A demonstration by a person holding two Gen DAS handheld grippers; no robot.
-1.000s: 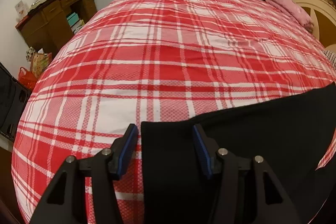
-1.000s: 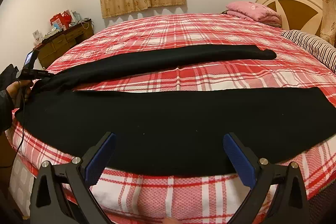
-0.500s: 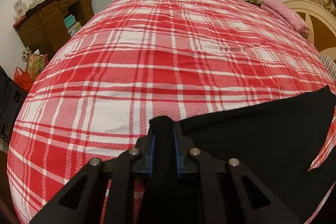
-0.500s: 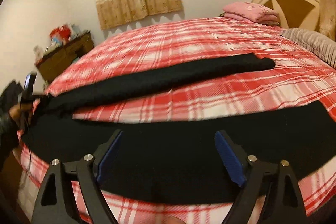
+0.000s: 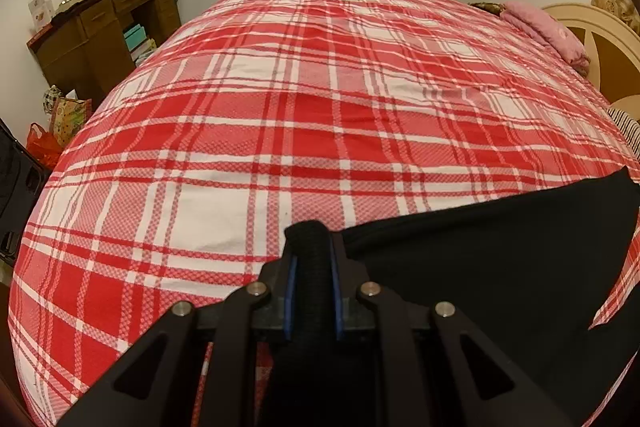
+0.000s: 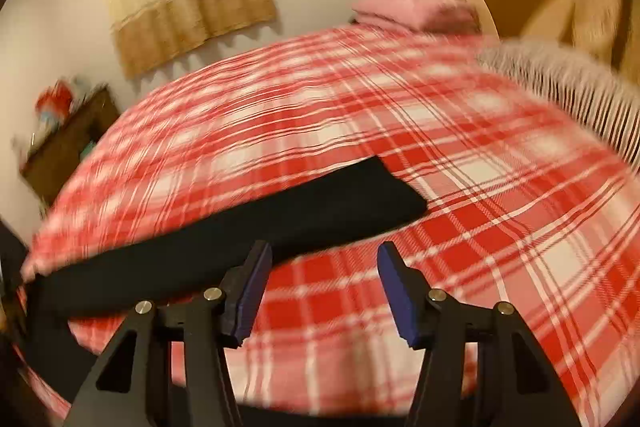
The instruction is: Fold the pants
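Black fabric of the pants point(image 5: 500, 267) is pinched in a bunched ridge between the pressed-together left tongs point(image 5: 313, 263) at the bottom centre of the left view. Spread and empty, the right tongs point(image 6: 324, 291) are seen low in the blurred right view, near a pant leg point(image 6: 280, 227) laid across the plaid bedspread point(image 5: 280, 107). Soft, light, limp cloth is judged; edges and corners are best gripped. A pink pillow point(image 6: 412, 9) is seen beyond, upper right.
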